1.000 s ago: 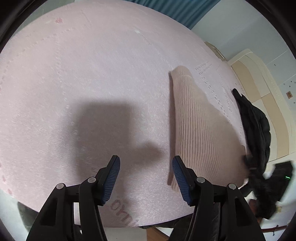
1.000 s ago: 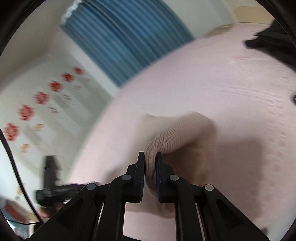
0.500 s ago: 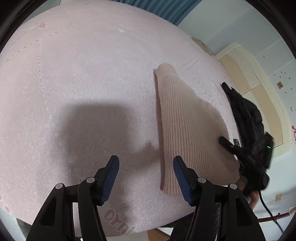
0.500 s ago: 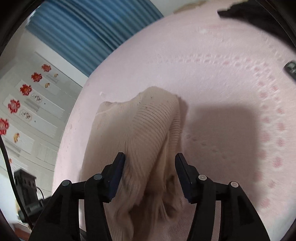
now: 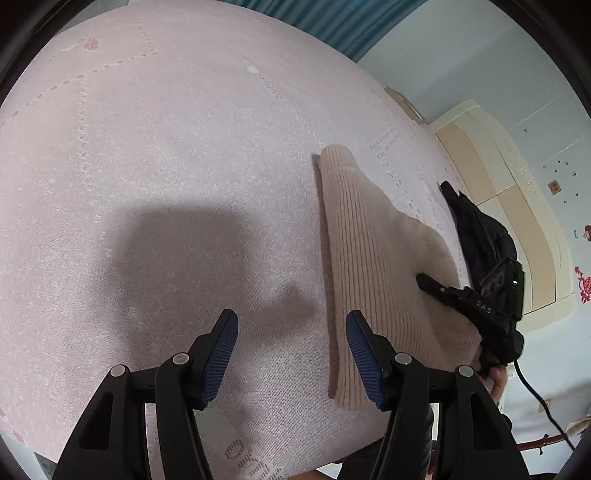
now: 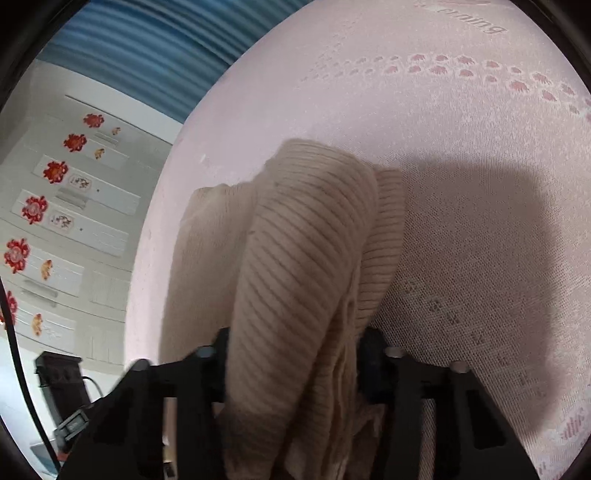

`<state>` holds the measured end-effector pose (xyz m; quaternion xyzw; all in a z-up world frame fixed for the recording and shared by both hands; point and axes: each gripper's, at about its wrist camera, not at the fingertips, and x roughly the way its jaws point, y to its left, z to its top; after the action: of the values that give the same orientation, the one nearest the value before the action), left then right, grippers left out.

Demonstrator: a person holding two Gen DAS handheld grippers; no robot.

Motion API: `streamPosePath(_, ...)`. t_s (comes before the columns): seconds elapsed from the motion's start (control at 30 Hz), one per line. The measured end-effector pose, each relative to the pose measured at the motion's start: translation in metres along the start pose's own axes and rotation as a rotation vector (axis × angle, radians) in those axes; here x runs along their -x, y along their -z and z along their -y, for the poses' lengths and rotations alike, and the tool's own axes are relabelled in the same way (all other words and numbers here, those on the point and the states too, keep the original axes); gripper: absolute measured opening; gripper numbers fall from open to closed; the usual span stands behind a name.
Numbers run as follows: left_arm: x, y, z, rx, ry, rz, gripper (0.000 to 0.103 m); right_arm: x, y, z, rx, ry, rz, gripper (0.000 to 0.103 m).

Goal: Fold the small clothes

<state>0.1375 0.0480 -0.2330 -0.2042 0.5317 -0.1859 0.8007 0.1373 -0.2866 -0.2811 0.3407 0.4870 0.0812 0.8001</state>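
Observation:
A beige ribbed sweater [image 5: 369, 258] lies folded lengthwise on the pink bed sheet [image 5: 184, 147], narrow end pointing away. My left gripper [image 5: 291, 350] hovers open over bare sheet; its right finger sits at the sweater's near left edge, with nothing between the pads. My right gripper [image 5: 424, 282] comes in low from the right onto the sweater's near right part. In the right wrist view the sweater [image 6: 303, 240] is bunched thick between the right gripper [image 6: 293, 339]. Its jaws are closing and the fabric fills the gap, touching both fingers and hiding the pads.
A black jacket [image 5: 480, 229] lies at the bed's right edge, past the sweater. A person's hand [image 5: 496, 380] holds the right gripper's handle. A cream wardrobe [image 5: 517, 184] and a blue curtain [image 5: 332, 22] stand beyond the bed. The bed's near edge runs just below my left gripper.
The right gripper let go of a thin fold, opened, sank onto the sweater and now narrows around a thicker bunch. The left gripper stayed open, nearly in place.

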Motion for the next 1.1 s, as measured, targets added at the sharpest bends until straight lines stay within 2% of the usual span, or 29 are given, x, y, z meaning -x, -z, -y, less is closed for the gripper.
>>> streamPosePath(0.2, 0.018, 0.000, -0.007, 0.003, -0.016, 0.036, 0.059, 0.043, 0.000, -0.051, 0.031, -0.037, 0.089, 0.036)
streamPosePath(0.37, 0.036, 0.001, -0.015, 0.014, 0.018, 0.081, 0.059, 0.078, -0.002, -0.107, 0.110, 0.057, 0.168, 0.035)
streamPosePath(0.47, 0.045, -0.002, -0.022, 0.020, 0.039, 0.110, 0.059, 0.086, -0.008, -0.137, 0.159, 0.144, 0.200, 0.036)
streamPosePath(0.57, 0.053, -0.006, -0.030, 0.024, 0.044, 0.129, 0.059, 0.084, -0.017, -0.162, 0.185, 0.164, 0.211, 0.036)
streamPosePath(0.67, 0.064, -0.011, -0.042, 0.017, 0.030, 0.159, 0.059, 0.067, -0.023, -0.184, 0.180, 0.121, 0.201, 0.036)
streamPosePath(0.8, 0.078, -0.022, -0.063, 0.017, 0.021, 0.217, 0.059, 0.033, -0.032, -0.202, 0.140, 0.000, 0.147, 0.036)
streamPosePath(0.83, 0.080, -0.025, -0.068, 0.023, 0.016, 0.228, 0.059, 0.017, -0.035, -0.207, 0.124, -0.054, 0.120, 0.036)
streamPosePath(0.97, 0.077, -0.039, -0.086, 0.049, -0.011, 0.249, 0.059, -0.032, -0.046, -0.191, 0.054, -0.176, 0.041, 0.036)
streamPosePath(1.0, 0.075, -0.042, -0.089, 0.056, -0.023, 0.251, 0.059, -0.044, -0.050, -0.181, 0.049, -0.173, 0.030, 0.036)
streamPosePath(1.1, 0.065, -0.048, -0.094, 0.052, -0.038, 0.229, 0.059, -0.076, -0.065, -0.145, 0.088, -0.074, -0.009, 0.039)
